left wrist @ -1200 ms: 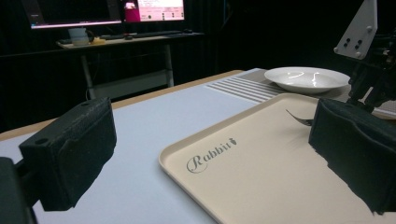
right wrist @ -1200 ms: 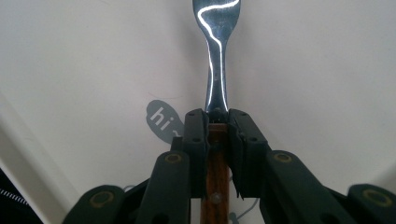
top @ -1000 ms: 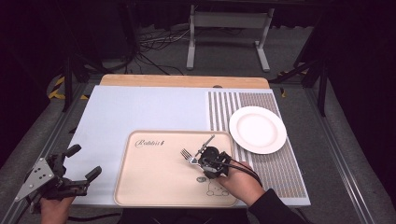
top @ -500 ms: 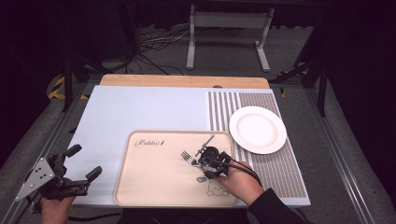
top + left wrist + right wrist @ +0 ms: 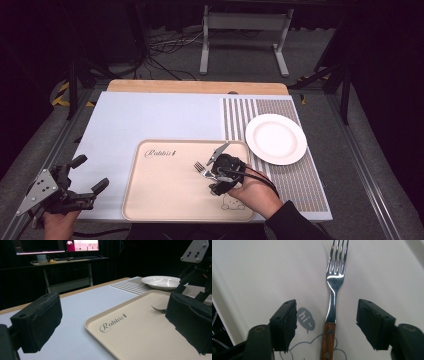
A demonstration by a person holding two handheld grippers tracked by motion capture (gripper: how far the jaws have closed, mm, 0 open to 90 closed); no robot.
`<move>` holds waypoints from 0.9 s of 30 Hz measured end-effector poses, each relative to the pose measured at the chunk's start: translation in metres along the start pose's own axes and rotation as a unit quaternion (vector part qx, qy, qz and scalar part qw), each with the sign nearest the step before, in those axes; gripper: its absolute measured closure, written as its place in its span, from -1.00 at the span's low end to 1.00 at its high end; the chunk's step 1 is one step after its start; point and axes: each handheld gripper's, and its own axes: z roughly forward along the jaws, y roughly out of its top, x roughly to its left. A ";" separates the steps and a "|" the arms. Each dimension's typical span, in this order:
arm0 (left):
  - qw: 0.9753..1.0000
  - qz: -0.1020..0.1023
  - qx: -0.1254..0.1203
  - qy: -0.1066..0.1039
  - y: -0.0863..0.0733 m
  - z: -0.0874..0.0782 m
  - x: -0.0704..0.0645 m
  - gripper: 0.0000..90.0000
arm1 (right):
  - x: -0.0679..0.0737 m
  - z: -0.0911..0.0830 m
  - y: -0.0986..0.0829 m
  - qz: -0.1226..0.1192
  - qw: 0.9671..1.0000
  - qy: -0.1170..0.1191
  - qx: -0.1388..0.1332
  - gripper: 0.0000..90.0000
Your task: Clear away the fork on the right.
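Right hand-held gripper [image 5: 327, 323] spread over the fork [image 5: 333, 293], no grip yet.
Fork lies flat on the tray [image 5: 165, 200], toward the plate [image 5: 276, 138] side, handle between the jaws, untouched. Risk: thin, flat handle; jaws closing too high skate over it or push it sideways; off-centre pinch lets it pivot. Left hand-held gripper [image 5: 75, 187] spread, idle off the tray's far side on the counter [image 5: 150, 117].
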 end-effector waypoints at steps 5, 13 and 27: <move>1.000 0.000 0.000 -0.001 0.000 0.000 0.000 -0.97 | 0.003 -0.002 0.006 -0.021 1.000 0.007 -0.018 -0.36; 1.000 0.001 0.001 -0.001 0.000 -0.001 0.000 -0.97 | 0.006 0.005 0.016 -0.036 0.999 0.025 -0.033 1.00; 1.000 0.001 0.001 0.000 0.000 0.000 0.000 -0.97 | -0.009 0.039 0.022 -0.028 0.998 0.045 -0.039 1.00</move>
